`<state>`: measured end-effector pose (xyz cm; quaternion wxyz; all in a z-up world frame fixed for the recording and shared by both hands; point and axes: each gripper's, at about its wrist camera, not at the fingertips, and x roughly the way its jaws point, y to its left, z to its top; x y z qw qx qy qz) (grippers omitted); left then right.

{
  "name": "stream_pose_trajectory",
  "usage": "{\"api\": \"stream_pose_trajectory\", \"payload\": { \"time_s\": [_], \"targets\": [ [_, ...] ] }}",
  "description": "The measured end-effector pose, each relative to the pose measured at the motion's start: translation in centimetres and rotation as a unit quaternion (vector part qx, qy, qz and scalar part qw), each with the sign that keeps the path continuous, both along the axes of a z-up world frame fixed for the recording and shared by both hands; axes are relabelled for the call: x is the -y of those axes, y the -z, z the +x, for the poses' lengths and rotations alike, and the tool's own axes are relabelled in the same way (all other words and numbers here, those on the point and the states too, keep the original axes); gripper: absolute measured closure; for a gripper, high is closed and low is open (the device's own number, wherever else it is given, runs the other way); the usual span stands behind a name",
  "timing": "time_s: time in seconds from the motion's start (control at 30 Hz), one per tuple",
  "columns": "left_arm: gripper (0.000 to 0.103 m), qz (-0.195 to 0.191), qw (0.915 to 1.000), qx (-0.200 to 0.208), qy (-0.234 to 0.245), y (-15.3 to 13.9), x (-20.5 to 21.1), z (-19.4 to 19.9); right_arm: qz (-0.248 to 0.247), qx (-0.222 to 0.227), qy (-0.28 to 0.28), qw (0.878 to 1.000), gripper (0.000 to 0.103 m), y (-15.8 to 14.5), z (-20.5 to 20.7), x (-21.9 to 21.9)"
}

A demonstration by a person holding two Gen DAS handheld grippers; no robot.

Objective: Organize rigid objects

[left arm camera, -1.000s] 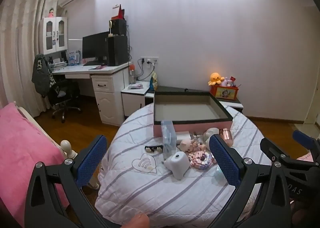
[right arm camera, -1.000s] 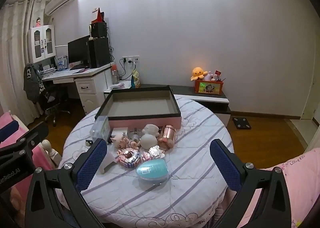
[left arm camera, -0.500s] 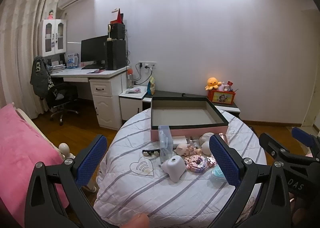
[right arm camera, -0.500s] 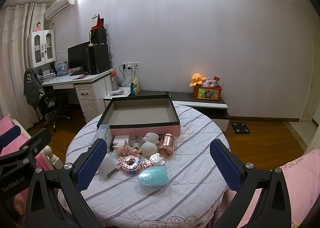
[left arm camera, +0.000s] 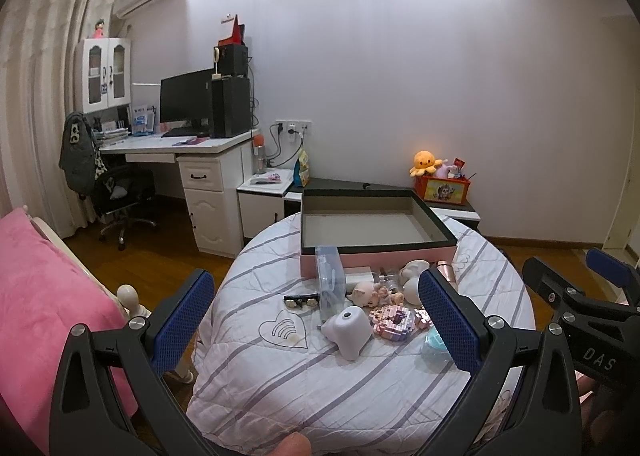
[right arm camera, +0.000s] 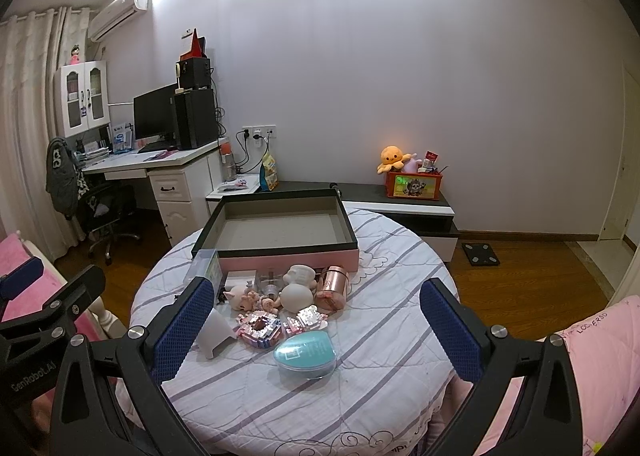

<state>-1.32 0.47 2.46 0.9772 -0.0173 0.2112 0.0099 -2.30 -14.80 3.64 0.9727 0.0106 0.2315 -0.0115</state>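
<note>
On worktop (right arm camera: 360, 396): box (right arm camera: 276, 234), empty; toys (right arm camera: 288, 296) clustered just before its near wall, none stowed. Left gripper (left arm camera: 316, 320) and right gripper (right arm camera: 316, 320): jaws wide apart, holding nothing, short of cluster. Task judged unstarted; all items remain.

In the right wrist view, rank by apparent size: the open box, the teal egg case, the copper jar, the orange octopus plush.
1. Box
2. Teal egg case
3. Copper jar
4. Octopus plush, though it sits much farther away, so its true size is unsure.
</note>
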Motion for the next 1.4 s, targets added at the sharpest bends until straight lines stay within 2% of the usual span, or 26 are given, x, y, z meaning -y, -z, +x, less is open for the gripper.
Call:
{"api": "stream_pose_trajectory", "payload": {
  "time_s": [1.4],
  "targets": [
    [0.0,-0.008,0.9998,0.014,0.013,-0.52,0.16,-0.65,0.002,0.006,0.006,1.0,0.0,-0.28,-0.2,0.19]
  ]
}}
